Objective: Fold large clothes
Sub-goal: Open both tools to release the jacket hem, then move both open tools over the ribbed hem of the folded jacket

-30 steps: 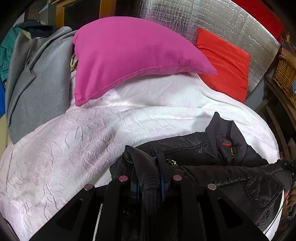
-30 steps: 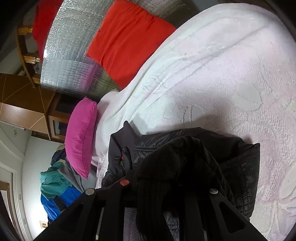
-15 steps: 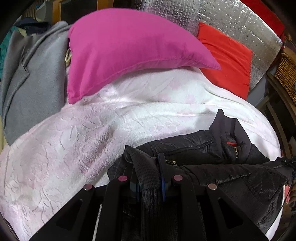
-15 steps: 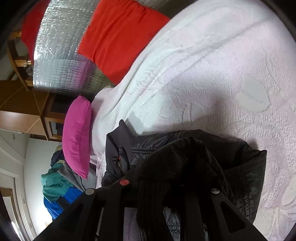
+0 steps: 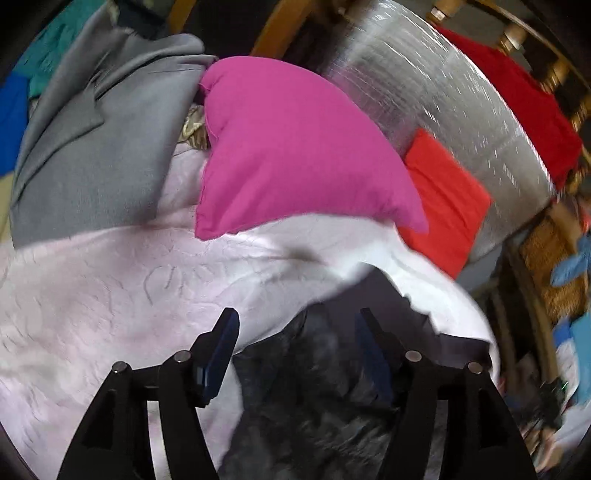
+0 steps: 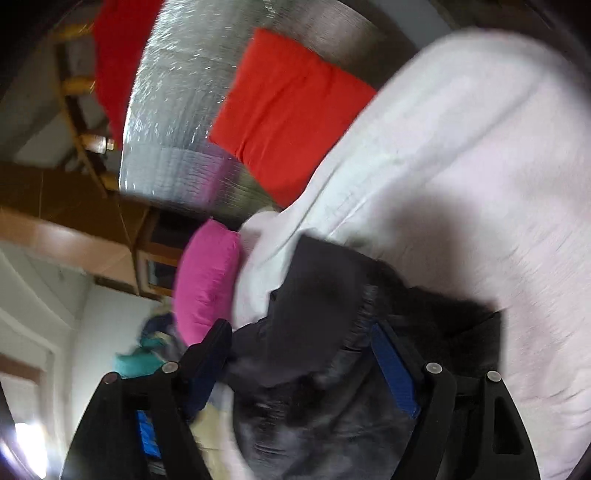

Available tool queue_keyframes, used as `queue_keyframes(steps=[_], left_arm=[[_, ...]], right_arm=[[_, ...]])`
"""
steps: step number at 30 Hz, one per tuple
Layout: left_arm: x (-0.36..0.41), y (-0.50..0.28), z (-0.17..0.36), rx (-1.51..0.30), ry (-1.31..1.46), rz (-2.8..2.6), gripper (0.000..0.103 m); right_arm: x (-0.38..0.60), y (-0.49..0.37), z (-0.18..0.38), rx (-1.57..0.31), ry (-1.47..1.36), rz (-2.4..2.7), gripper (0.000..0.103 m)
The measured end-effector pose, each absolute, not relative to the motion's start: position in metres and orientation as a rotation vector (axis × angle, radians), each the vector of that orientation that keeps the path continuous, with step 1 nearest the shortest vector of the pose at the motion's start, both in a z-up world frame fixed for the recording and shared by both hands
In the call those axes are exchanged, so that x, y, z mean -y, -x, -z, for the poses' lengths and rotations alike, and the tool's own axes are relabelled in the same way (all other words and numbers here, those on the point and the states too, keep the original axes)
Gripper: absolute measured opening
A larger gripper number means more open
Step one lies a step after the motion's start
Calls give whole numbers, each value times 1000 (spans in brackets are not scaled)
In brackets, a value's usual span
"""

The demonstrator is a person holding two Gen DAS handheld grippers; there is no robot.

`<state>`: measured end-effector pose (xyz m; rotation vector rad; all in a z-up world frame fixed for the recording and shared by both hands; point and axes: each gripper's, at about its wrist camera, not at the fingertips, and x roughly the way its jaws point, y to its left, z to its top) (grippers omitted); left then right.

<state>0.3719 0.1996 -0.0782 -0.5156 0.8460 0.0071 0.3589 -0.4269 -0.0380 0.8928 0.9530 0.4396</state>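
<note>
The black quilted jacket [image 5: 314, 398] lies bunched on the pale pink textured bedspread [image 5: 110, 295] that covers the bed, toward its near edge, with part of its dark collar reaching out past the tips of both tools. Both views are smeared by motion, so its seams and zip cannot be made out.

The left tongs [image 5: 297, 325] have just been opening and now stand wide; the jacket's cloth sits in the gap between the blue-lined fingers [image 5: 221, 343], and the pads do not press on it. The right tongs [image 6: 299, 339] have likewise just been opening and stand wide, with a dark fold of the jacket [image 6: 317, 302] between the fingers [image 6: 391, 365] but free of their grip.

At the head of the bed a magenta cushion [image 5: 295, 147] rests on the bedspread, and just beside it an orange-red cushion [image 5: 443, 199] leans against a silver quilted foil panel [image 5: 424, 92]. A grey wool coat [image 5: 92, 147] lies to the left of the magenta cushion, touching it. A dark red cloth [image 5: 517, 110] hangs over the wooden bed frame [image 5: 280, 29] above the foil.
</note>
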Motion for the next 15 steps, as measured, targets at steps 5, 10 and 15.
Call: queue_keyframes(steps=[5,10,15], left_arm=[[-178,-387,126,-987,353,59,67],[-156,-416,150,-1018,213,108,67],[-150,-452,168,-1066,192,103,67]], right_arm=[[409,-359,50,-997,-514,-319,81],[386,-383,71,-1013,-336,-334,81],[373,-405,86,-1020,-273,-341,79]])
